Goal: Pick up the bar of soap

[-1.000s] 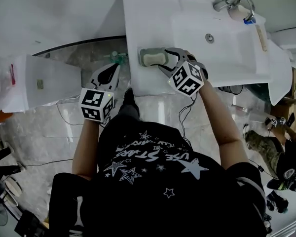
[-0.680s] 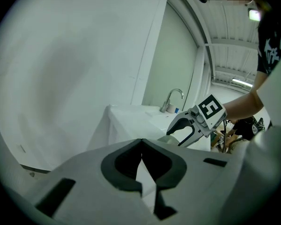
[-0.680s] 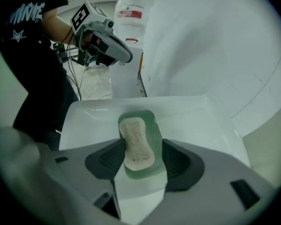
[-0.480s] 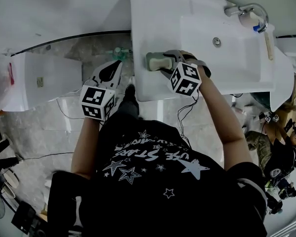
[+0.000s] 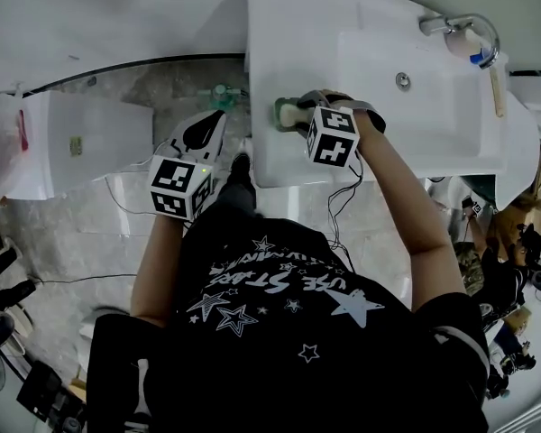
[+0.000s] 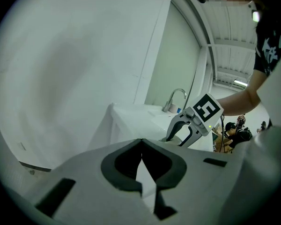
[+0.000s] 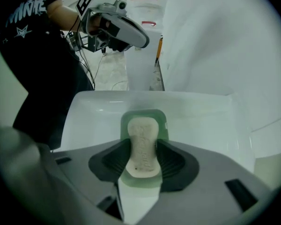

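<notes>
A pale bar of soap (image 7: pixel 141 142) lies in a green soap dish (image 7: pixel 163 124) on the left ledge of the white sink (image 5: pixel 415 106). My right gripper (image 7: pixel 141 150) reaches over the dish with its jaws closing, and the dark pads (image 7: pixel 171 159) touch both long sides of the soap. In the head view the soap (image 5: pixel 291 114) and dish (image 5: pixel 279 111) show just past the right gripper (image 5: pixel 299 114). The left gripper (image 5: pixel 215 121) hovers over the floor left of the sink, shut and empty, its tips meeting (image 6: pixel 141 143).
A faucet (image 5: pixel 460 27) and drain (image 5: pixel 403 81) sit at the sink's far right. A white unit (image 5: pixel 81 142) stands on the floor to the left. Cables trail over the marble floor (image 5: pixel 90 233). Other people (image 5: pixel 500 278) are at the right edge.
The right gripper has slid further over the dish and its jaws have narrowed onto the soap. The left gripper has barely moved.
</notes>
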### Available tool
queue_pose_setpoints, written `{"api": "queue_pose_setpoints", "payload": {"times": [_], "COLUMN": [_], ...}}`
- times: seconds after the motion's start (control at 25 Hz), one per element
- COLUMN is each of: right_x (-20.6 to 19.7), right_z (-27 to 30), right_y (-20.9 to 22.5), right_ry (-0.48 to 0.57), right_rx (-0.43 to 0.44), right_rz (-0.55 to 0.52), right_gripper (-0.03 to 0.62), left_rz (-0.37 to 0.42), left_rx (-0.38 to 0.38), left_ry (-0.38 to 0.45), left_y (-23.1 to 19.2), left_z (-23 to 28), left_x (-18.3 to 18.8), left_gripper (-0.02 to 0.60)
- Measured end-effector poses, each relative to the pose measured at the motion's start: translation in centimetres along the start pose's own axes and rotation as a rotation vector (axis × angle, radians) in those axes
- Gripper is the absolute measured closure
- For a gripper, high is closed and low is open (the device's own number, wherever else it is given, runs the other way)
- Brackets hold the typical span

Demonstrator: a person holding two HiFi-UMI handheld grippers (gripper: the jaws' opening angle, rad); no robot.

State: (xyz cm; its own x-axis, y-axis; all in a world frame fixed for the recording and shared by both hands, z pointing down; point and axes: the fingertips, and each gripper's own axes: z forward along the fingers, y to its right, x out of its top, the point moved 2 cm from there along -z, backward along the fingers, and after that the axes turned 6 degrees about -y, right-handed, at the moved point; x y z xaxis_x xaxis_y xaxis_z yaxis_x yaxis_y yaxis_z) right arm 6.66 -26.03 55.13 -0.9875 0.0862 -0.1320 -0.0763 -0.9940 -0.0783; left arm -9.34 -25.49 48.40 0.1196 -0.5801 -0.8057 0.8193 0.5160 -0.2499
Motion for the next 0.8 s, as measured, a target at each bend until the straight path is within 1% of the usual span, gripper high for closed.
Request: {"api": "queue_pose_setpoints", "payload": {"times": [0.2, 0.32, 0.48, 0.64, 0.8], "right_x": [0.4, 0.4, 0.4, 0.4, 0.0], "right_z": [0.9, 1.2, 1.2, 1.0, 0.8], "right_y": [0.4, 0.6, 0.7, 0.8, 0.6], "right_ry": [-0.029, -0.036, -0.020, 0.007, -0.006], "right_rx": [-0.019, -0.045, -0.042, -0.068, -0.084], "right_rz": [0.016, 0.017, 0.023, 0.042, 0.032], "right_gripper": [0.399, 0.399, 0.402, 0.404, 0.407], "left_rz": [-0.007, -0.008, -0.006, -0.008, 0.000], "left_rx": [0.006, 0.001, -0.009, -0.017, -0.022], "left_ry": [0.001, -0.001, -0.014, -0.009, -0.002], "left_y": [-0.6, -0.7, -0.6, -0.3, 0.3], "left_z": [-0.4, -0.3, 0.1, 0.3, 0.3], "left_x": [-0.3, -0.6, -1.0, -0.7, -0.3], "left_gripper": [0.571, 0.571, 0.571, 0.571, 0.571]}}
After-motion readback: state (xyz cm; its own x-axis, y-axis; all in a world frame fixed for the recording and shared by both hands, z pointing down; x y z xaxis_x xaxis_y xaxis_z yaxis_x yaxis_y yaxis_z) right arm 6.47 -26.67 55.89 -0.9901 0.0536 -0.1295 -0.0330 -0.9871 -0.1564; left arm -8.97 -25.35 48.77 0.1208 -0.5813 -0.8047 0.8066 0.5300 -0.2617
